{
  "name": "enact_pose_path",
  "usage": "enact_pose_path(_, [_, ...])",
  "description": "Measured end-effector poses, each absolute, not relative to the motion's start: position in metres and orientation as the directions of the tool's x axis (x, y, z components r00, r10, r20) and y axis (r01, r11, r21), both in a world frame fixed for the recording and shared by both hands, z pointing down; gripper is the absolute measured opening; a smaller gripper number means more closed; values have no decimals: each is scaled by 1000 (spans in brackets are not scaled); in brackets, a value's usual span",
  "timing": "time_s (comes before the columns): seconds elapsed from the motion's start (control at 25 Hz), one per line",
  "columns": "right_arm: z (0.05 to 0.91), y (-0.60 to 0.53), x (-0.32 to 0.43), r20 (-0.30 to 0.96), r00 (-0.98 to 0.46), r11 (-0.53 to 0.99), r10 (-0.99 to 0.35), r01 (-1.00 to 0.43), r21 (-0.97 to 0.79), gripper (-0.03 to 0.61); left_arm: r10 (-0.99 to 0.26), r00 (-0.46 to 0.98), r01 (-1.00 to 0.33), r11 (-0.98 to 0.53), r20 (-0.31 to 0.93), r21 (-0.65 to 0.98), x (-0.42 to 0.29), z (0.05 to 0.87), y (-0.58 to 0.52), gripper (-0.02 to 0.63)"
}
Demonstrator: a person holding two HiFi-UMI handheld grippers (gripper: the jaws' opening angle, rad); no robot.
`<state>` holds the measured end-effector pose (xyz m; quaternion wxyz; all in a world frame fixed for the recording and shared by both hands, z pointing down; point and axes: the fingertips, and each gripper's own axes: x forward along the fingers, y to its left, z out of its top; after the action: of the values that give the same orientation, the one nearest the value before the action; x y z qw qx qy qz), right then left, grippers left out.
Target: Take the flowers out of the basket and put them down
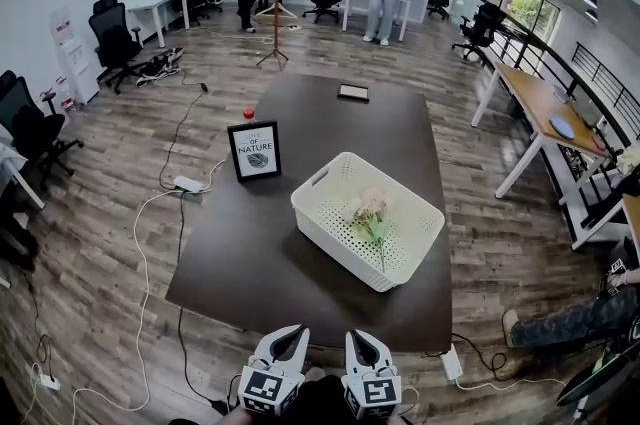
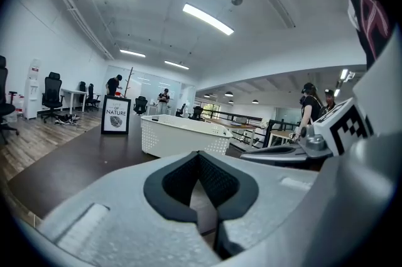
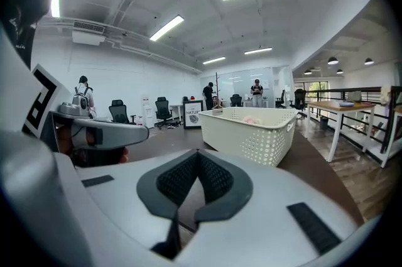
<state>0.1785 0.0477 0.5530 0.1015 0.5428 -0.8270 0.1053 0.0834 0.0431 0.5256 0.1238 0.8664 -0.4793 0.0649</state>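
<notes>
Nearest to me, at the close edge of the dark table [image 1: 300,113], the person holds the left gripper [image 1: 289,333] and the right gripper [image 1: 362,339] side by side. Both point towards the basket. On each one the jaws are pressed together with nothing between them, and neither is touching anything on the table.

Further in, right of the table's middle, sits the white perforated basket [image 1: 335,248]. The flowers [image 1: 372,215] lie inside it, pale pink heads towards the far side and green stems trailing towards the near wall. Nothing has been lifted yet, so I'd judge the step in hand to be the reach in.

To do it well, I'd spread one gripper's jaws before it crosses the rim and bring it down from above. It should take the stems, not the soft heads, which would crush. The basket looks light and may slide, so the other gripper could steady its near wall. Lift until the stems clear the rim.

Beyond the basket to the left stands a small framed sign [image 1: 254,150]. The bare tabletop on the near side of the sign looks the safest place to lay the flowers.
</notes>
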Motion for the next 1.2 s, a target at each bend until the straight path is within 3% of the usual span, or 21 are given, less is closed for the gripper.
enact_pose_path(0.44, [561,30,205,318,-325,314,-891,-945,-87,6,-786,576,-817,-558,226,143,105,527,20,9])
enact_pose_path(1.2, [558,-65,140,328,-325,321,-887,-945,-69,6,-746,631,-775,-610,210,163,53,526,-83,9])
